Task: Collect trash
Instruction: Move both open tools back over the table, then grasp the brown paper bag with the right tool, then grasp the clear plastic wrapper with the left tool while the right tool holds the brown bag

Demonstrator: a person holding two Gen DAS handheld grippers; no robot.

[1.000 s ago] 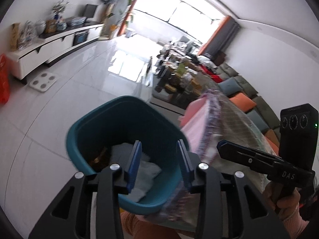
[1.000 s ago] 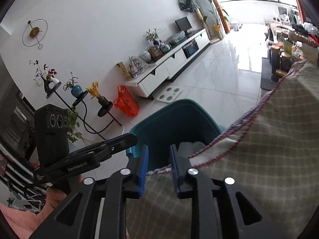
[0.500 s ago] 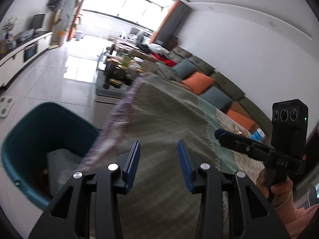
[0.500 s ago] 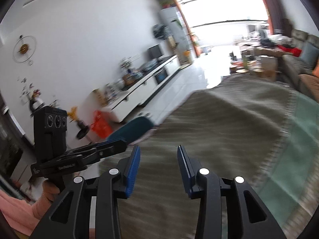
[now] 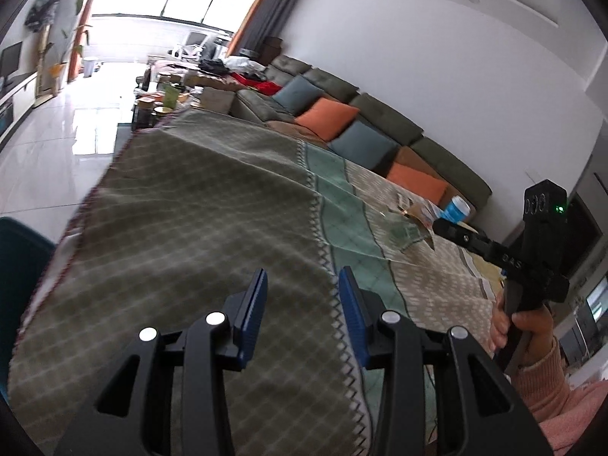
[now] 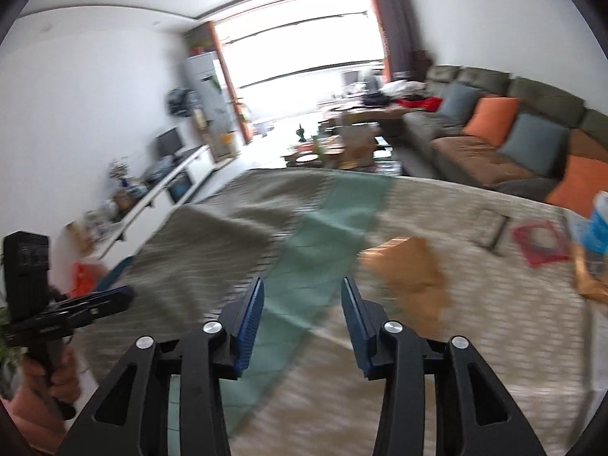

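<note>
My left gripper is open with nothing between its blue pads, hovering over the checked tablecloth. My right gripper is also over the cloth; its jaws are opening and hold nothing. Ahead and to its right lies a brown paper scrap. Farther right are a red wrapper, a yellowish wrapper and a blue-and-white cup. The teal bin shows only at the left edge, beside the table; its inside is hidden.
A sofa with orange and blue cushions runs along the far side. A cluttered coffee table stands beyond the table's end. A white TV cabinet lines the left wall, with an orange bag on the floor.
Both views swung from the teal bin across to the table top. The bin slid to the left edge. The right jaws spread wider; the left jaws stayed as they were.
</note>
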